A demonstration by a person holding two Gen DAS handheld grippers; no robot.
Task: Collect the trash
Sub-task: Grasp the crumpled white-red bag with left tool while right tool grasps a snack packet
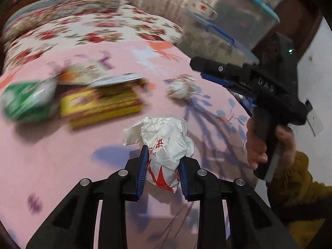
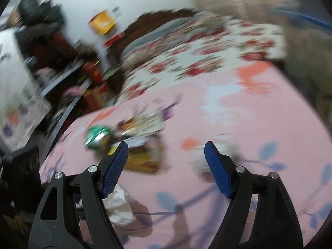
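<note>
A: Between the blue pads (image 1: 143, 166) of the left gripper (image 1: 162, 171) sits a crumpled white wrapper (image 1: 166, 145) with red print, pinched at its lower half and lifted off the pink sheet (image 1: 62, 166).

B: And the right gripper (image 2: 166, 167)?

A: Spread wide, holding nothing. It hovers over the sheet; a small paper ball (image 1: 182, 89) lies ahead of it.

B: What else is left?

A: Farther out, a yellow box (image 1: 99, 103) touches a green can (image 1: 25, 101), with another wrapper (image 1: 87, 72) behind them.

B: Risk?

A: I'd say the thin paper could slip free, since only a fold is squeezed. Both views are smeared, so the right gripper's aim at the ball may miss.
</note>
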